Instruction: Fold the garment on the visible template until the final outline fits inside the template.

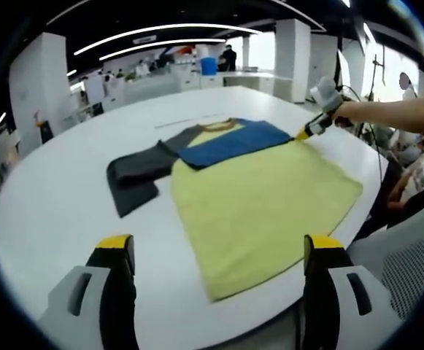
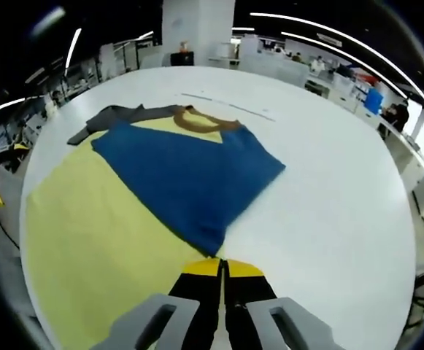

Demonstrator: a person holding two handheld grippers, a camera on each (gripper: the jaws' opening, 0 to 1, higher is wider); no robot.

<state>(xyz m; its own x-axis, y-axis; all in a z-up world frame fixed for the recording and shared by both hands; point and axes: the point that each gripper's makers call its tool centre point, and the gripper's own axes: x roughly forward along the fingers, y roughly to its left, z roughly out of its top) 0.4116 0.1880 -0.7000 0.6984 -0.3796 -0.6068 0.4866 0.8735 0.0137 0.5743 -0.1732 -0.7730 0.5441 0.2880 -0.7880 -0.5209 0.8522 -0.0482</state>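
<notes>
A yellow shirt [image 1: 263, 208] lies flat on the round white table [image 1: 66, 211]. Its dark grey sleeve [image 1: 135, 175] is spread to the left in the left gripper view. The blue sleeve [image 1: 233, 142] is folded across the chest below the brown collar [image 1: 222, 125]. My left gripper [image 1: 217, 248] hovers open over the near hem, nothing between its jaws. My right gripper [image 1: 304, 133], held by a person's arm, meets the blue sleeve's end. In the right gripper view the blue sleeve [image 2: 190, 175] narrows to a corner at my right gripper [image 2: 222, 267], whose jaws are shut on it.
A faint thin line [image 1: 193, 120] marks the table beyond the collar. The table edge [image 1: 372, 197] runs close to the shirt's right side, with a mesh chair [image 1: 409, 270] and seated people beyond. Bare tabletop [image 2: 328, 204] lies right of the blue sleeve.
</notes>
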